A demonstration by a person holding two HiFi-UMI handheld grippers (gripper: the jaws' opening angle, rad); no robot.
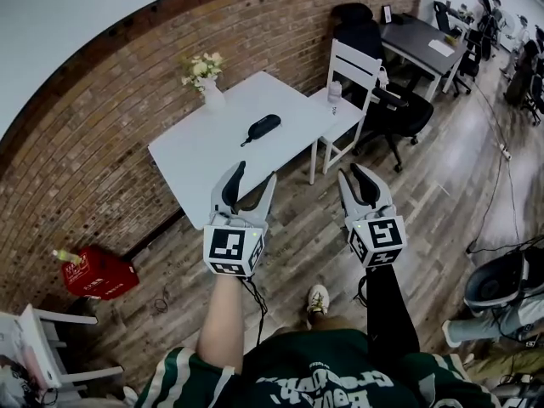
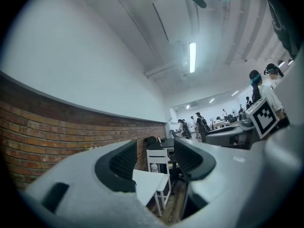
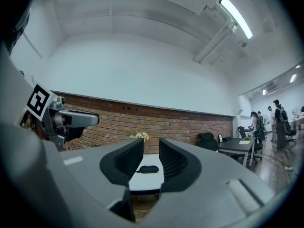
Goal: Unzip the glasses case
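Note:
A black glasses case (image 1: pixel 262 127) lies zipped on the white table (image 1: pixel 200 155) ahead of me, some way beyond both grippers. In the right gripper view the glasses case (image 3: pixel 148 169) shows small and far off, in the gap between the jaws. My left gripper (image 1: pixel 253 177) is held level above the floor, short of the table's near edge, open wide and empty. The left gripper (image 2: pixel 159 156) frames the table's corner and a white chair. My right gripper (image 1: pixel 353 175) is beside it, open with a narrower gap and nothing in it. That right gripper (image 3: pixel 151 158) points at the table.
A vase of flowers (image 1: pixel 208 79) stands at the table's back edge by the brick wall. A white chair (image 1: pixel 350 79) with a bottle (image 1: pixel 334 92) on its seat stands at the table's right, with a black office chair (image 1: pixel 395 113) behind it. A red box (image 1: pixel 100 272) sits on the floor at left.

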